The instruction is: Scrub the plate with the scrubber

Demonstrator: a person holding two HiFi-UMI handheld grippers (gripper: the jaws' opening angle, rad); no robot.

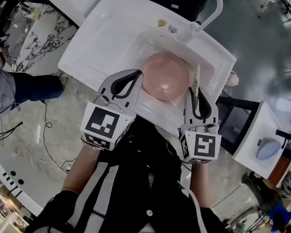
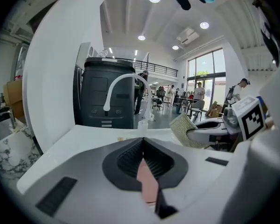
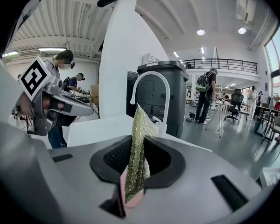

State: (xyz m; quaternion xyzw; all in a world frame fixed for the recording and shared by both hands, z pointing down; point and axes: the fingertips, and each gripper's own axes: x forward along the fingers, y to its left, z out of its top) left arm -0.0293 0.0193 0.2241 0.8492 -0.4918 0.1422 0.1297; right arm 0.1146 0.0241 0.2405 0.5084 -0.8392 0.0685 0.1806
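A round pink plate lies in the basin of the white sink. My left gripper rests at the plate's left rim, shut. In the left gripper view its pads meet tip to tip, and a strip of the plate's pink shows through the gap lower down. My right gripper stands at the plate's right rim, shut on a yellow-green mesh scrubber. The scrubber sticks up past the fingertips, edge-on beside the plate. The left gripper view also shows the scrubber, off to the right.
A white curved faucet rises at the sink's far side, with a dark bin behind it. A marble slab lies to the left. A small white stand holding a blue-grey object sits at the right. Cables trail on the floor.
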